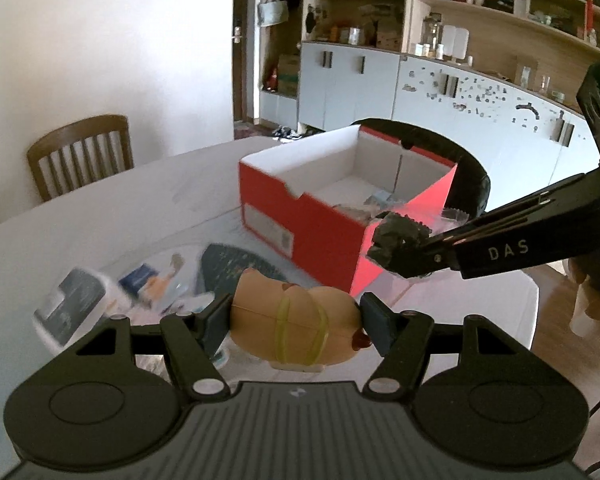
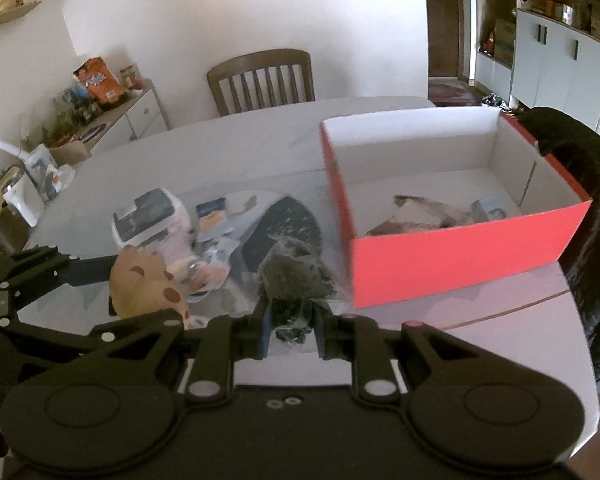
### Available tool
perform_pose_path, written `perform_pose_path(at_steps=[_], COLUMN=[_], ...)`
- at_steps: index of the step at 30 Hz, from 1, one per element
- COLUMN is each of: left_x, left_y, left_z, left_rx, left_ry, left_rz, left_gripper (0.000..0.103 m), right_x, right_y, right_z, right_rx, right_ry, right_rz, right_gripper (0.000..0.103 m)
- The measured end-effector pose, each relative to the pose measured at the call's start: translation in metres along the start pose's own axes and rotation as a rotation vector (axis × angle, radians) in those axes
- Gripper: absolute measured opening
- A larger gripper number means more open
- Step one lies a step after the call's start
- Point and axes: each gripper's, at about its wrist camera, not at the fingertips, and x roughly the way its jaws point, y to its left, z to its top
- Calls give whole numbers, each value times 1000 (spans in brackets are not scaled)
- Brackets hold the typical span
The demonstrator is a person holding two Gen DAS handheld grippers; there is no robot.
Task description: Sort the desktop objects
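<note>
My left gripper (image 1: 296, 320) is shut on a tan plush-like toy (image 1: 292, 320) bound with a yellow rubber band, held above the table. The toy also shows in the right wrist view (image 2: 144, 284). My right gripper (image 2: 290, 328) is shut on a clear bag of dark stuff (image 2: 292, 280), lifted just left of the red box (image 2: 452, 260). In the left wrist view the right gripper (image 1: 396, 248) holds that bag (image 1: 392, 236) at the near corner of the box (image 1: 300, 220). The box is open, white inside, with a few wrapped items on its floor.
On the white table (image 2: 228, 152) lie a white device with a dark screen (image 2: 152, 216), small packets (image 2: 216, 220) and a dark oval pad (image 2: 284, 224). A wooden chair (image 2: 260, 80) stands behind. A black chair back (image 2: 588, 184) is beside the box.
</note>
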Motion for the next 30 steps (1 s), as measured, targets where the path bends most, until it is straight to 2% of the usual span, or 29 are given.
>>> perform_pose_path(at_steps=[16,25,30], left_x=[50,88,115], left_y=[-36,-50,-53], left_z=[69,105,122], left_rx=[69,89,70], left_ry=[-44,-20,31], left_rz=[-31,-43,-62], left_gripper=[69,69,69], right_x=[-1,15,24], right_y=[-84,-120,-140], right_z=[41,59,70], right_rx=[25,42,37], right_ry=[-36,-27,-21], right_rz=[-23,-34,-38], right_gripper=[20,20,20])
